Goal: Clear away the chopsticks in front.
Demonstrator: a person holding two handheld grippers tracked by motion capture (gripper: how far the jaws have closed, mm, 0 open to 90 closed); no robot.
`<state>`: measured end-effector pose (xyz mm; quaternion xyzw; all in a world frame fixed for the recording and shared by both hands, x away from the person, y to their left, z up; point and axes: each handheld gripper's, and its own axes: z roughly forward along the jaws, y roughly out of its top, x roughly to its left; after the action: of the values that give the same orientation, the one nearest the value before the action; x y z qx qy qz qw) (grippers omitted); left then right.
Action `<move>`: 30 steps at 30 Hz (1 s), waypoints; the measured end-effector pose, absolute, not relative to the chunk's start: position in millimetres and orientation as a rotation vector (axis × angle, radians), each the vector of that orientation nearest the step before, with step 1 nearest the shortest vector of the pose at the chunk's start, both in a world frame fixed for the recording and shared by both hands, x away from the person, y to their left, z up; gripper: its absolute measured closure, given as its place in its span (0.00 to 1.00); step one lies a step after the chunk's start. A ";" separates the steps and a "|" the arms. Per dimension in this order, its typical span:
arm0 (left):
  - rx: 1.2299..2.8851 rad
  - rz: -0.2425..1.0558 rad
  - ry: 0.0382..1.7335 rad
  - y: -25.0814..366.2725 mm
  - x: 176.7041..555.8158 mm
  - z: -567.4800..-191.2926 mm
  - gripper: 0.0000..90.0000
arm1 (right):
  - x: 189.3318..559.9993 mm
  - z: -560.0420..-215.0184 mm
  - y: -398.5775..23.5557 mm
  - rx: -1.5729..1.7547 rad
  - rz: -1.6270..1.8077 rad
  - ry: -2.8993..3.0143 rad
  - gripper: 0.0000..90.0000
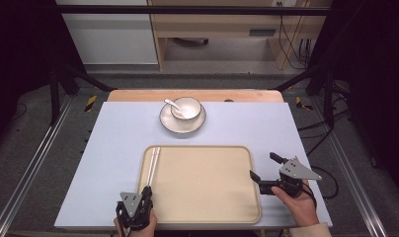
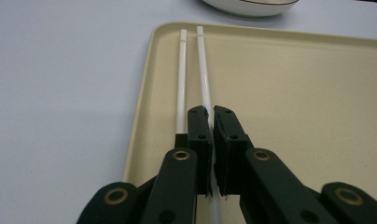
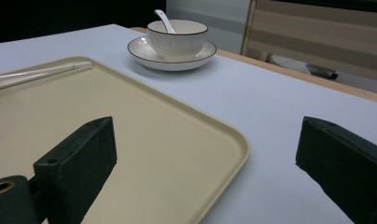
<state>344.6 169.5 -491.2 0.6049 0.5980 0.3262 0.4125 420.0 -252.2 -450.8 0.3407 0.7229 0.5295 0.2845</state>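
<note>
Nearest the lens in the left gripper view, our left gripper (image 2: 210, 122) has its two black jaws nearly closed on one of the two white chopsticks (image 2: 203, 70); the other chopstick lies just outside the left jaw, apparently free. Both sticks run along the left edge of the beige tray (image 1: 207, 207), parallel and close together, tips pointing toward the far rim. From the high view, we hold this gripper (image 1: 136, 210) at the tray's near left corner, low over the surface. Our right gripper (image 1: 264, 173) sits off the tray's right rim with its jaws spread wide and nothing between them, aimed across the tray. Beyond the tray stands a white bowl (image 1: 186, 107) with a spoon (image 1: 171, 103) in it, set on a saucer (image 1: 167, 121). We judge the step in hand to be handling of the chopsticks on the tray — placing or picking up, we cannot tell which. To do it well, we keep the clamped stick level with its neighbour, move along its length rather than across it, and avoid nudging the free stick — it would roll easily. Any opening of the jaws should be slow, with the stick resting fully on the tray floor.
</note>
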 end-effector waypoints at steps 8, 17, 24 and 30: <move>1.533 0.804 1.511 169.1 346.7 -493.2 0.95 | 419.9 -450.7 -252.2 0.907 1.418 1.935 0.06; 1.535 0.797 1.515 168.7 348.1 -494.5 0.94 | 420.2 -450.9 -252.1 0.909 1.416 1.936 0.06; 1.528 0.811 1.501 167.5 347.8 -491.5 0.84 | 420.1 -450.8 -252.4 0.914 1.415 1.935 0.06; 1.622 0.790 1.406 165.7 358.4 -472.5 0.65 | 420.2 -450.7 -253.4 0.912 1.413 1.933 0.06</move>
<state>358.4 165.7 -472.5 0.6455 0.5593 0.3144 0.4142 420.2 -253.4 -450.7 0.3410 0.7230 0.5284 0.2858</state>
